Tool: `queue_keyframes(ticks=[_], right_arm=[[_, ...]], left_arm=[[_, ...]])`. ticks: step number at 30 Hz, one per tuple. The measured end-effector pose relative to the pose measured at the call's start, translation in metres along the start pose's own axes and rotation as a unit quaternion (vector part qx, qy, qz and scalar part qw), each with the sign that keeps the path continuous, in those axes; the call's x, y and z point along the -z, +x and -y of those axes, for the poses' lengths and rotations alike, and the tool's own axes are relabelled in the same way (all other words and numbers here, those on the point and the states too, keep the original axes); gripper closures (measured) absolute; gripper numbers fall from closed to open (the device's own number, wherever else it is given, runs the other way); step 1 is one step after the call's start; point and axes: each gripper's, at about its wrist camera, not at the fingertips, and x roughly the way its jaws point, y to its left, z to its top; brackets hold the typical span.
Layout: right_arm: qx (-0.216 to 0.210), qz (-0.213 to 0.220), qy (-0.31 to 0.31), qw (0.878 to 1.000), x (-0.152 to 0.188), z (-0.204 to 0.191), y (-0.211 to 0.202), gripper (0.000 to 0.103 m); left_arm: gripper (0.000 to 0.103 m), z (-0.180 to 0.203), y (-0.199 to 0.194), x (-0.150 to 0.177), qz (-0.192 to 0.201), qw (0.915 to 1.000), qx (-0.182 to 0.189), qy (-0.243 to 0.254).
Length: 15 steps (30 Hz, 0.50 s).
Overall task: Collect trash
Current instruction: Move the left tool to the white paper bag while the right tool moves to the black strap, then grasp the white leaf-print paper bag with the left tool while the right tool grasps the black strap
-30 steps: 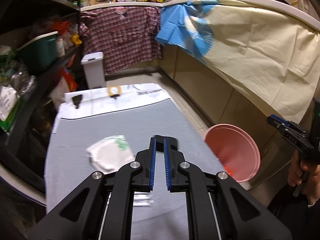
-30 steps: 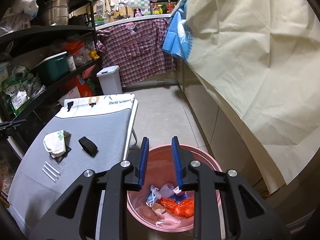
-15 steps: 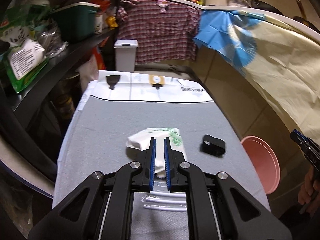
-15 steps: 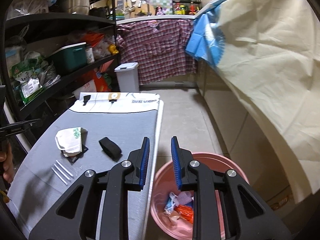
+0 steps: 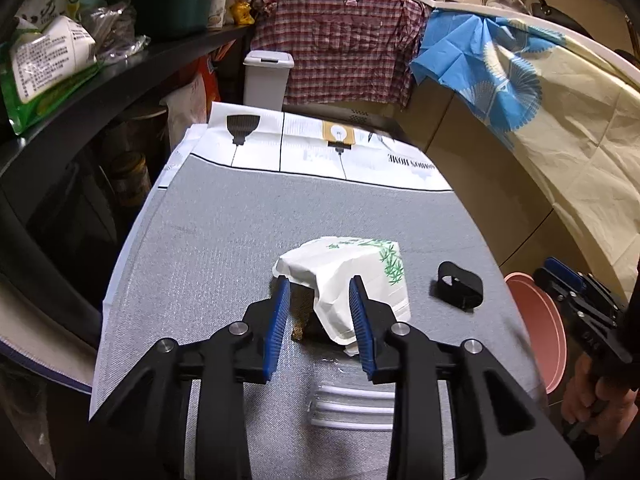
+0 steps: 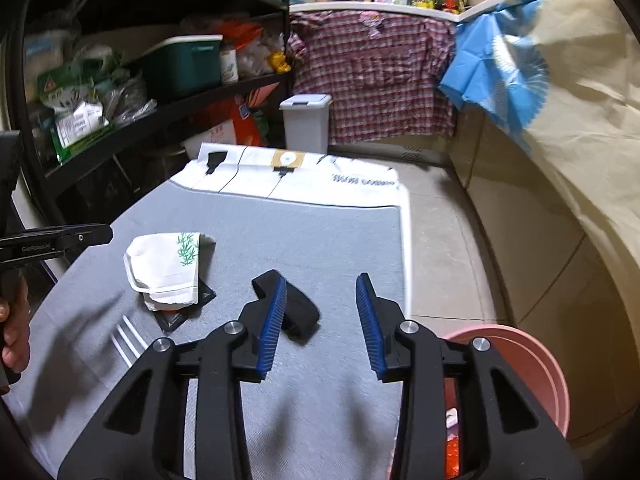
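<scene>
Risk: left gripper point(image 5: 319, 294) fingers just opening around paper bag point(image 5: 347, 276), empty; may snag dark wrapper point(image 5: 301, 320) beneath. Right gripper point(image 6: 321, 294) opening, empty, above black band point(image 6: 298, 308).

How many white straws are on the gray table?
3 white straws, side by side in a clear wrapper on the gray table, just in front of the white paper bag. More may hide underneath.

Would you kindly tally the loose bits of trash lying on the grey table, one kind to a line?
White paper bag: 1
Black band: 1
Dark wrapper under the bag: 1
White straws: 3
Total: 6
</scene>
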Motion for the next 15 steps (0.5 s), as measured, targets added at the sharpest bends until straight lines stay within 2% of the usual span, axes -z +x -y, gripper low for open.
queue_keyframes(ticks=[7,15], right_arm=[[0.000,-0.035,-0.028,0.999,0.008,-0.013,0.036,0.065],[-0.007,-0.066,-0.054,0.996,0.015,-0.021,0.057,0.062]], left_arm=[[0.072,0.002,0.021,0.003,-0.022,0.9997,0.004,0.002],[0.068,-0.002,0.038,0.005,-0.054,0.9982,0.017,-0.016]])
